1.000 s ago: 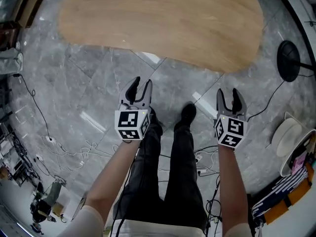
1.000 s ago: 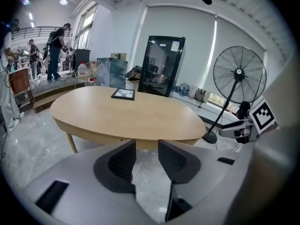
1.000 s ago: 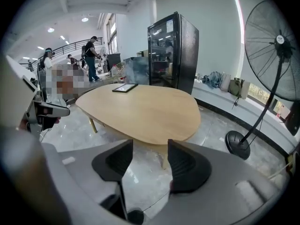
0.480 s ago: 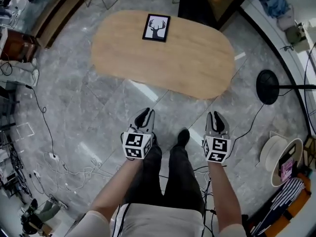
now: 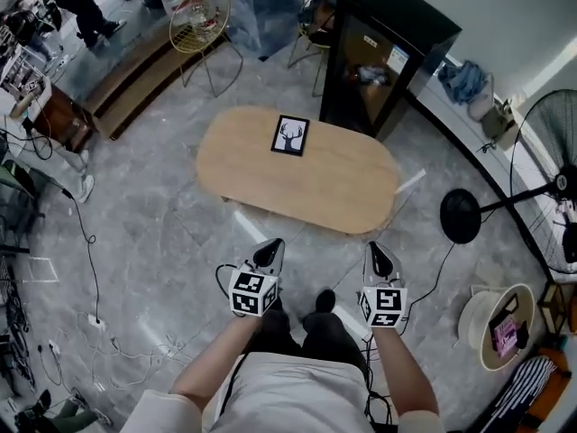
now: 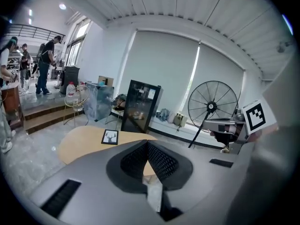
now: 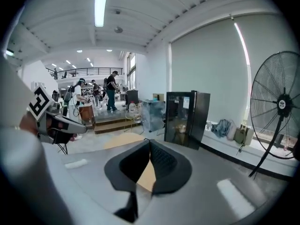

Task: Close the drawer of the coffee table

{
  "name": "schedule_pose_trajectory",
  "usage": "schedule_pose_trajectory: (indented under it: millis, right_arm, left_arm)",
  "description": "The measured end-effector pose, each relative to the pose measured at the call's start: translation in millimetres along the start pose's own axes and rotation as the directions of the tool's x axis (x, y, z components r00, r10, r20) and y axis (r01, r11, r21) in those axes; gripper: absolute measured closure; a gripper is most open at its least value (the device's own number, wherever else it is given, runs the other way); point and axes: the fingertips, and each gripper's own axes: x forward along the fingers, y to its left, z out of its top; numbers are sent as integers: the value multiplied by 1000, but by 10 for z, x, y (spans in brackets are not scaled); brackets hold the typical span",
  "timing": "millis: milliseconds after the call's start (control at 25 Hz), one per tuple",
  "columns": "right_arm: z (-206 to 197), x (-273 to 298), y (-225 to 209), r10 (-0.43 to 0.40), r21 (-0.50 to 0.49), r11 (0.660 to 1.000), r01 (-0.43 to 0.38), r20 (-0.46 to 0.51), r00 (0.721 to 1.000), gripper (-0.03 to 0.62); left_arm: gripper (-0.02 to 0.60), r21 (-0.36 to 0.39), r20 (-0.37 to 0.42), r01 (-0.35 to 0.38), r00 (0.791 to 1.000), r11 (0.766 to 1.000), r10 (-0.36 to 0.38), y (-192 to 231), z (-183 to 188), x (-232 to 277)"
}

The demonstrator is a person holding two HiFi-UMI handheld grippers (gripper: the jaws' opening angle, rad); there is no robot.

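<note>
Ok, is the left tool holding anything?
No, the left tool has its jaws together at the tips with nothing between them.

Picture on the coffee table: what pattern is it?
The picture shows a black deer head on white; clearest in head view.

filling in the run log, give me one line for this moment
left gripper: shut, empty | right gripper: shut, empty | coffee table: ahead, clear of both grippers | drawer: none visible open

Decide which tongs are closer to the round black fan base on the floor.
The right tongs: the fan base stands on their side of the person's legs, the left tongs on the far side.
</note>
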Motion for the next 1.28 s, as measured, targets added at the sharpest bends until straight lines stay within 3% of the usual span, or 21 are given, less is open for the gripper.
schedule_pose_trajectory:
  millis: [480,680,1000,1280]
  right_arm:
    - [1298,-945,365,165,72,982,-172,99,981,583]
    - [1566,-1159,357,124,105,986,-131,74,990,583]
    - [2013,-1449,249,118,92,987,-130,132,984,583]
    - [2205,-1521,221,123,47,990,-132,163,979,583]
  left_arm:
    - [575,23,140,70,988,997,-72,-416,1134,-1129]
    - [575,12,194,73,978,997,-74,-406,1417,-1467]
    - [575,120,283,114,948,986,-144,-645,1988,-1867]
    - [575,164,270,129,948,978,-170,-712,2012,-1962]
